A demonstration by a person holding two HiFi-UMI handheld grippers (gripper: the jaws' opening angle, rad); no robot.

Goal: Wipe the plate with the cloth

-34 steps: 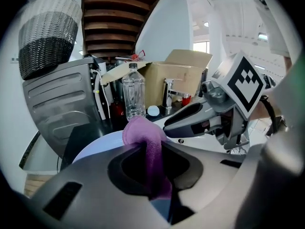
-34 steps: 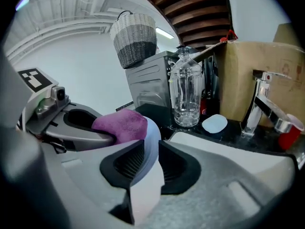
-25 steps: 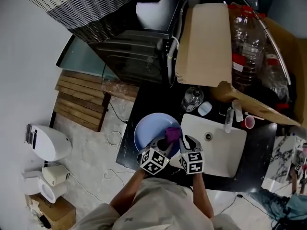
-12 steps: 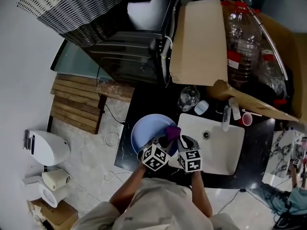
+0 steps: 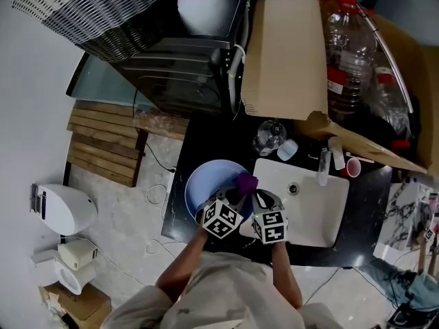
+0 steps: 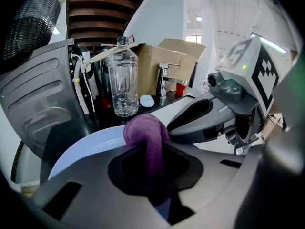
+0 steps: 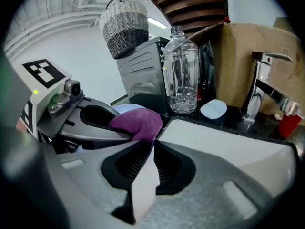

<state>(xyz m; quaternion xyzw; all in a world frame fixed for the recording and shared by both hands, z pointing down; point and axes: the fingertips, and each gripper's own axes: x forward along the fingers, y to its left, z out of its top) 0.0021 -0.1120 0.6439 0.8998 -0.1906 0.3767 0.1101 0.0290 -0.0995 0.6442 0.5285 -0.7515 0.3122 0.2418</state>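
Left tool point(image 6: 148, 149) clamps cloth point(image 6: 144, 129); right tool point(image 7: 152, 146) pinches plate point(image 6: 81, 149) rim, 5 o'clock. Press cloth flat, sweep circles toward 10 o'clock; hold rim firm.

Purple cloth point(image 5: 246, 181), pale blue plate point(image 5: 204, 182)

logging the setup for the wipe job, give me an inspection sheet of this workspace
surface: black counter with white sink
job's things: blue plate on counter; purple cloth at its sink-side edge
clutter: clear bottle, red cup, cardboard box
grippers: left tongs shut on purple cloth; right tongs shut, empty
cables: white cord on floor
surroundings: wicker basket, dark appliance
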